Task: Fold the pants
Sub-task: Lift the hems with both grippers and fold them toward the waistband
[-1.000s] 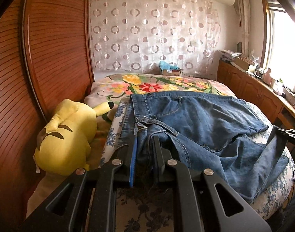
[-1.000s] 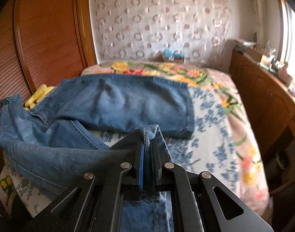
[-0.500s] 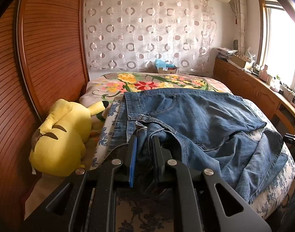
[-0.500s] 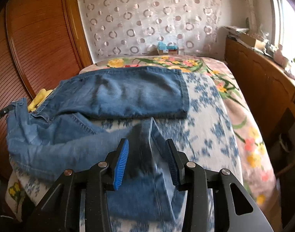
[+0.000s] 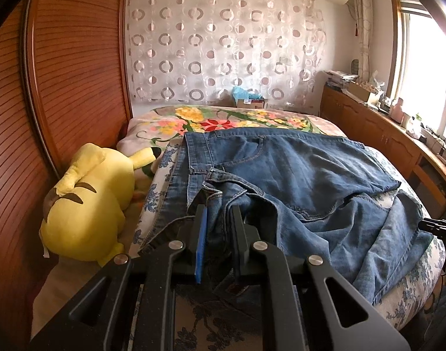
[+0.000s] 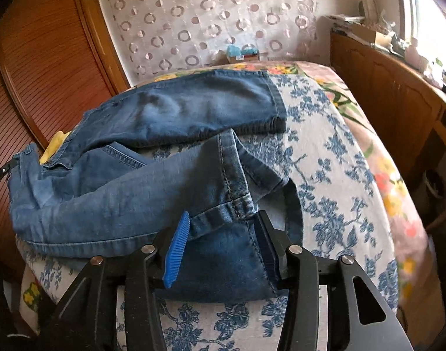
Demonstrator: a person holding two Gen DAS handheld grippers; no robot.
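left gripper (image 5: 218,219): clamped, tilted down | right gripper (image 6: 223,234): jaws opening, tilted down

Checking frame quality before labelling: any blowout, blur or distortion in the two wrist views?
Left wrist view: window blown out white at right, fisheye bends the wooden panel, jeans sharp. Right wrist view: frame tilted, mild blur on the curtain, glare at the top right, dark vignette in the corners.
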